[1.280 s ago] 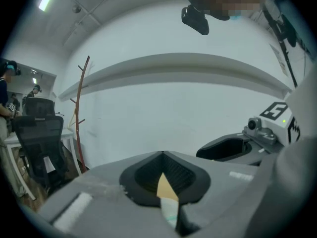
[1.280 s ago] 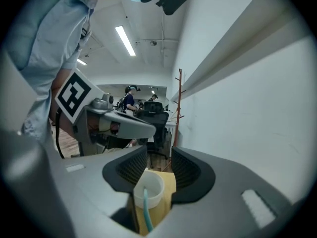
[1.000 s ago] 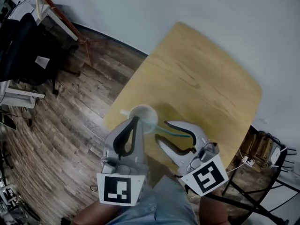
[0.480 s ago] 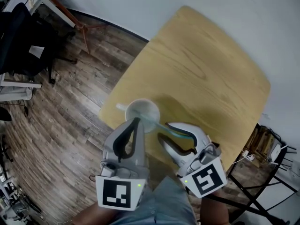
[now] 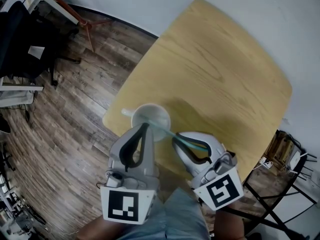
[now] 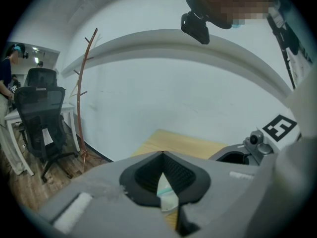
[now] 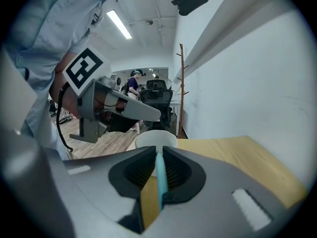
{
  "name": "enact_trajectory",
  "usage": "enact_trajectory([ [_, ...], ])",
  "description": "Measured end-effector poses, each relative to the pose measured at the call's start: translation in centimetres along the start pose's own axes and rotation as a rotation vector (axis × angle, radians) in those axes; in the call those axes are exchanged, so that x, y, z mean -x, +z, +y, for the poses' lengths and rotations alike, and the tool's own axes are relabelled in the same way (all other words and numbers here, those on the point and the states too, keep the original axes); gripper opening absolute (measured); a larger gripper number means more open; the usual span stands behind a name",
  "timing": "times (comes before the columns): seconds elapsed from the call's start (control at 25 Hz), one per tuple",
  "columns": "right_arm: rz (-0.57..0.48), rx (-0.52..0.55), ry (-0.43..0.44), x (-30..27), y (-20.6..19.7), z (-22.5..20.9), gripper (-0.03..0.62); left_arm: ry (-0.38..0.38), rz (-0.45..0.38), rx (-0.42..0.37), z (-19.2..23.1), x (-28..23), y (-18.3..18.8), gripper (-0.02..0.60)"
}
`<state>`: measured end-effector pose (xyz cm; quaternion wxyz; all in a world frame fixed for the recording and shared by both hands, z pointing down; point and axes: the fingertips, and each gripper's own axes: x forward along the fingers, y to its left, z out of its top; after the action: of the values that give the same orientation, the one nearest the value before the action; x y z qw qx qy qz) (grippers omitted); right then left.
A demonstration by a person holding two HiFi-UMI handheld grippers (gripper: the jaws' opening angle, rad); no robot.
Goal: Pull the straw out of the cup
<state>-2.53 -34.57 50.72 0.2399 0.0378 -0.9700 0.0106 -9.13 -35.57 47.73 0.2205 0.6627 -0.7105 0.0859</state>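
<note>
Grip of two hand-held grippers on a cup and its straw, seen from above and along each pair of jaws. Wooden counter [image 5: 225,69] with rounded corners stands over a plank floor [image 5: 75,109], next to a pale wall [image 5: 240,4]. White cup [image 5: 156,115] stands upright close to the counter's corner nearest the person. Teal straw [image 5: 171,132] has one end inside the cup and leans out over the rim toward the person's right.

Left gripper [image 5: 145,127] reaches the near side of the cup. In the left gripper view its jaws are drawn together, tips meeting, with a sliver of the cup's white wall pinched between the black ribbed pads. Right gripper [image 5: 177,138] lies just beside it and points at the cup from the right. In the right gripper view its jaws are closing and stand narrow. The straw runs lengthwise down the gap, with the pads close against both of its sides near the tips. The cup shows just beyond the jaw tips, and the straw's free end passes back between the jaws toward the camera.

Each gripper carries a marker cube [image 5: 126,205] at its rear, with the person's light blue clothing [image 5: 175,219] below. Background: a black office chair [image 5: 20,39] and a reddish wooden coat stand [image 5: 70,11] on the floor to the left, well apart from the counter.
</note>
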Motion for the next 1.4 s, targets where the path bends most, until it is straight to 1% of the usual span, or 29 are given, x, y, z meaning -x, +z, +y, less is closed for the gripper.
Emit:
enact_trajectory([
  [0.32,-0.009,-0.006,0.0,0.2,0.2,0.0,0.04,0.002,0.004,-0.011,-0.2,0.0,0.1,0.017],
  [0.48,-0.028,-0.018,-0.011,0.7,0.8,0.0,0.04,0.002,-0.008,-0.017,-0.4,0.5,0.6,0.018],
  [0.68,-0.049,-0.002,-0.029,1.6,2.0,0.4,0.04,-0.001,-0.035,-0.034,-0.7,1.3,1.6,0.018],
  [0.84,-0.078,0.006,-0.049,2.7,3.4,0.5,0.04,-0.006,-0.067,-0.049,-1.3,2.2,2.8,0.018],
  [1.0,-0.131,0.008,-0.088,4.0,5.4,0.4,0.038,-0.013,-0.108,-0.072,-1.8,3.4,4.3,0.018],
  [1.16,-0.189,0.027,-0.132,5.4,7.7,-0.1,0.038,-0.027,-0.177,-0.113,-2.5,4.1,6.4,0.018],
  [1.4,-0.265,0.05,-0.181,7.6,11.8,0.2,0.038,-0.04,-0.262,-0.146,-3.7,6.2,9.7,0.018],
])
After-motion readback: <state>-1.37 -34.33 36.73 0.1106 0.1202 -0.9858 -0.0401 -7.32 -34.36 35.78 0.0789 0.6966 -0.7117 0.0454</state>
